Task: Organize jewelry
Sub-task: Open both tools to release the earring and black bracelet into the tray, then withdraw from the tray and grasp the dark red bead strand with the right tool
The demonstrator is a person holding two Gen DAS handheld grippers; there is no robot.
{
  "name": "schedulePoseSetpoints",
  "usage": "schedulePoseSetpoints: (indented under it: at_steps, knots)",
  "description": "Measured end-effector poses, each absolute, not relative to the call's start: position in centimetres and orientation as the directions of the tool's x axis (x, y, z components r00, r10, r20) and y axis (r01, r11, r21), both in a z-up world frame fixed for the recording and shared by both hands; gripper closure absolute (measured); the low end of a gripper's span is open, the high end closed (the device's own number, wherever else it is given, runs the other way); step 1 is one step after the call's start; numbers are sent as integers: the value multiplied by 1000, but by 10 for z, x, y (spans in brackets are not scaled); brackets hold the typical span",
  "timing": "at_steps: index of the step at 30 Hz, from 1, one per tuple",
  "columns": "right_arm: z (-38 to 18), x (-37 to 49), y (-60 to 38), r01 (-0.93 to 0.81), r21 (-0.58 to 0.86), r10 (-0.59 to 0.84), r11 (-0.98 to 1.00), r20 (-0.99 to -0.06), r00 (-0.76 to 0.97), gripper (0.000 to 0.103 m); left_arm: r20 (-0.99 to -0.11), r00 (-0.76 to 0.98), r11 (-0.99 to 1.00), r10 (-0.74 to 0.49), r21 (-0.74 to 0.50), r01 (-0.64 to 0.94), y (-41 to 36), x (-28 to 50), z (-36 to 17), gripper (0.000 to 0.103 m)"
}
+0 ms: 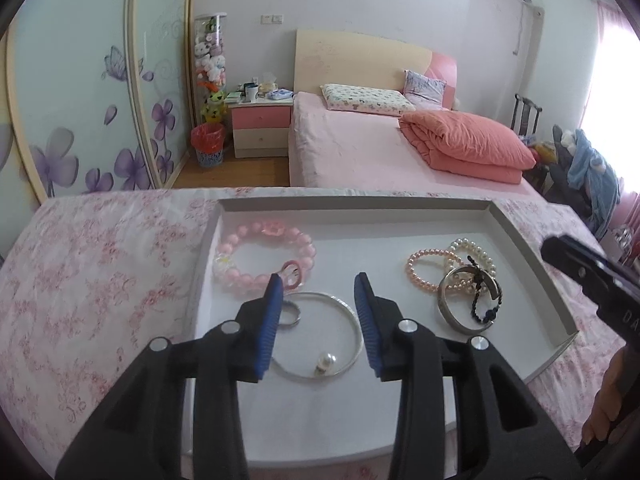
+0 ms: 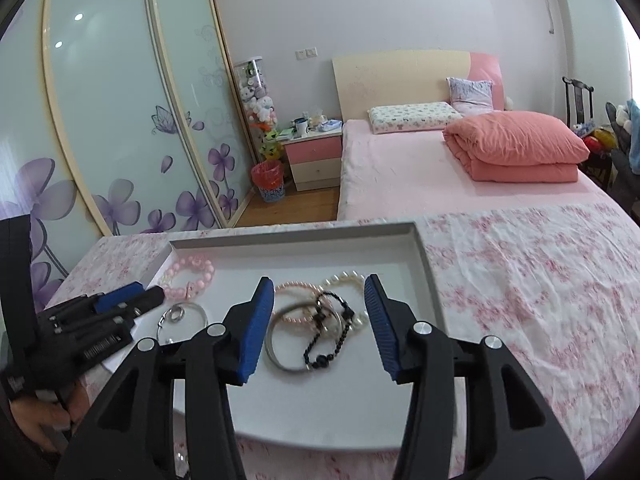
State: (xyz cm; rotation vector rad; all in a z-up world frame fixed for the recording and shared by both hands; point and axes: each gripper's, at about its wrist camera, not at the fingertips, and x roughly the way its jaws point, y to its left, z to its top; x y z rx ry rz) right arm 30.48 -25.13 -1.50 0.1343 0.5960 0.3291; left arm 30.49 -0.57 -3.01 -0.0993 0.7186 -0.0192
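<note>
Left wrist view: thin silver bangle (image 1: 320, 336) lies below released jaws; right jaws released over tangled bracelets (image 2: 316, 320).

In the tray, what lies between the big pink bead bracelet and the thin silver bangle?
A small pink oval ring and a small silver ring lie between the pink bead bracelet and the thin silver bangle; the left wrist view shows this best.

Left gripper (image 1: 318, 284): black plastic arms, blue ribbed pads on fingertips (image 1: 272, 316), round silver bolt heads at pivots. Right gripper (image 2: 320, 286): same build, black arms, blue ribbed pads, silver bolts. Seen from right wrist, left gripper body black, with white barcode label; dark sleeve at frame's left edge.
</note>
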Motion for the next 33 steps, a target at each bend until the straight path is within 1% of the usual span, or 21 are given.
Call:
schedulePoseSetpoints:
  at_steps: [2,5,12,20,21,22,24,26,28,33]
  knots:
    - [-15,297,-255,-265,221,343,939,-528,777,54,-656,752,990,-64,-135,-34,4,299,-28,61]
    - [-14,288,-257,-273,217,348,937,-533,771,54,-653,754,988,-66,-147,-41,9,291,-24,60]
    - [-22,252,-252,-332,201,386,922,-567,728,54,-657,753,992,-47,-121,-44,20,257,-24,52]
    - [-52,207,-234,-430,217,456,877,-660,597,54,-700,714,996,-17,-71,-46,29,217,-42,49]
    - [-55,202,-230,-444,214,462,870,-668,583,51,-705,709,996,-14,-69,-49,31,213,-44,49]
    - [-56,197,-225,-455,208,464,866,-673,576,46,-707,707,996,-10,-67,-53,34,209,-46,49]
    - [-58,190,-215,-483,187,468,855,-681,564,39,-712,703,996,-3,-64,-61,39,205,-49,48]
    - [-60,185,-205,-507,157,461,848,-692,556,36,-716,698,996,9,-58,-72,43,200,-51,47]
    - [-62,181,-194,-523,123,445,844,-705,552,31,-720,694,996,16,-52,-77,44,197,-51,46]
    - [-72,181,-173,-538,45,385,842,-748,540,30,-727,686,996,29,-40,-84,47,193,-54,46]
